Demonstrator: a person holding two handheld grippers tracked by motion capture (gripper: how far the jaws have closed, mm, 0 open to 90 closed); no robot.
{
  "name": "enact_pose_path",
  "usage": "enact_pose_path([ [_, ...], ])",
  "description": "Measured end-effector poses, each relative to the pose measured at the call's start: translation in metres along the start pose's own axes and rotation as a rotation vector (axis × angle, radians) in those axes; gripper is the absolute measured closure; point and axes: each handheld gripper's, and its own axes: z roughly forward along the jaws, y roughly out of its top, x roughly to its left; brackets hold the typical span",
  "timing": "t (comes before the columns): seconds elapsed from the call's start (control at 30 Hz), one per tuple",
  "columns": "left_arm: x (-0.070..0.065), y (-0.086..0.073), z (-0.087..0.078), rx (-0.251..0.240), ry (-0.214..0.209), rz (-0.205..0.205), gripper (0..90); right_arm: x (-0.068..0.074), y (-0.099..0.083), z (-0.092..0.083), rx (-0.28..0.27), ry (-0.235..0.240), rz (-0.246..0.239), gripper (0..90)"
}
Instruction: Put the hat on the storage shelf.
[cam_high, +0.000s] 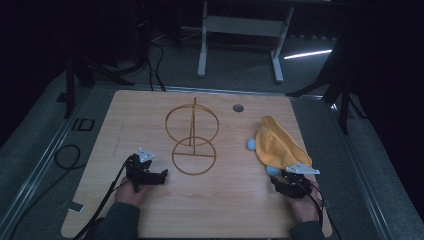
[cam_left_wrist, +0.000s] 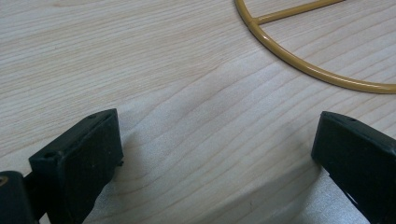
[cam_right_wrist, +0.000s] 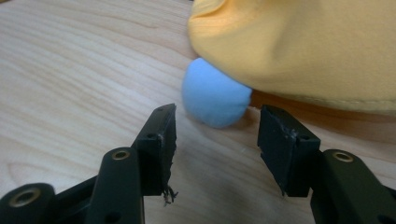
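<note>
A yellow cloth (cam_high: 277, 145) with light blue pompoms lies at the table's right side. One pompom (cam_high: 251, 144) sticks out at its left edge, another (cam_high: 272, 170) at its near end. In the right gripper view that near pompom (cam_right_wrist: 212, 93) sits half under the cloth (cam_right_wrist: 303, 46), just ahead of my right gripper (cam_right_wrist: 218, 122), which is open and not touching it. My right gripper (cam_high: 279, 178) rests low at the cloth's near end. My left gripper (cam_high: 162, 176) is open over bare wood (cam_left_wrist: 217, 130), left of a gold wire stand (cam_high: 192, 145).
The stand's flat base ring (cam_left_wrist: 303, 65) lies just beyond the left jaws; an upright ring and post rise behind it. The wooden table (cam_high: 225, 210) has a small round hole (cam_high: 238, 107) at the back. Cables (cam_high: 67, 157) lie on the floor at left.
</note>
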Motion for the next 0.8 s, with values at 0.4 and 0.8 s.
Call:
enact_pose_path([
  [0.4,0.0,0.0,0.0,0.0,0.0,0.0,1.9,-0.008,0.005,0.015,-0.037,0.112,0.073,51.4],
  [0.8,0.0,0.0,0.0,0.002,0.0,0.002,1.9,0.005,0.018,-0.005,-0.127,0.092,0.007,81.2],
])
